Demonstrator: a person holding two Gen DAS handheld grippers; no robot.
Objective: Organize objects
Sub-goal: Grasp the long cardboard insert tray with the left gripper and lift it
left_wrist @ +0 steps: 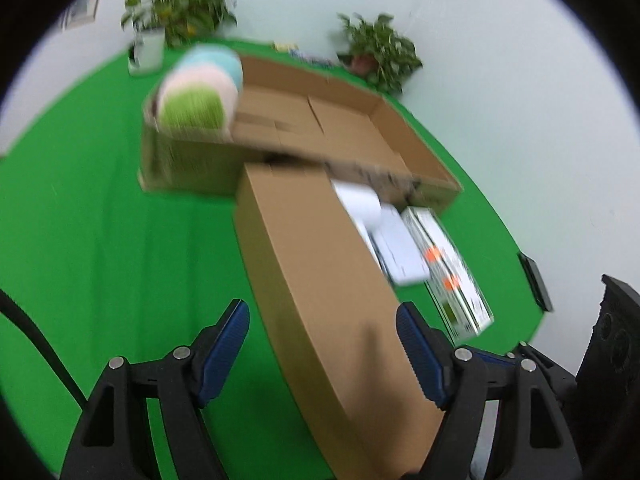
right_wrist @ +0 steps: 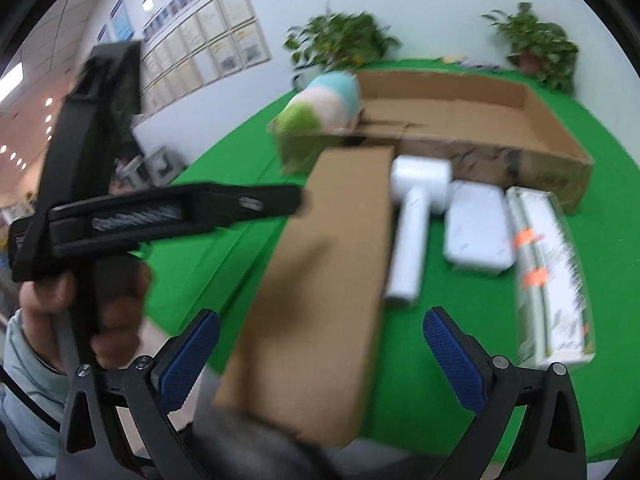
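Observation:
A long brown cardboard box [left_wrist: 320, 272] [right_wrist: 320, 280] lies on the green cloth, pointing at a large open carton [left_wrist: 332, 128] [right_wrist: 460, 120]. A pastel striped plush [left_wrist: 200, 92] [right_wrist: 320, 108] rests on the carton's left corner. Right of the long box lie a white hammer-shaped device [right_wrist: 416, 216] [left_wrist: 360, 204], a white flat case [right_wrist: 476, 228] [left_wrist: 400, 248] and a long white packet with orange marks [right_wrist: 548, 272] [left_wrist: 448, 268]. My left gripper [left_wrist: 322, 320] is open, its fingers either side of the long box's near end. My right gripper [right_wrist: 320, 332] is open above the same box.
Two potted plants [left_wrist: 176, 12] [left_wrist: 380, 52] stand at the cloth's far edge by the white wall. The other hand-held gripper's black body [right_wrist: 120, 208] and the hand holding it fill the left of the right wrist view. Bare green cloth [left_wrist: 120, 240] lies left of the long box.

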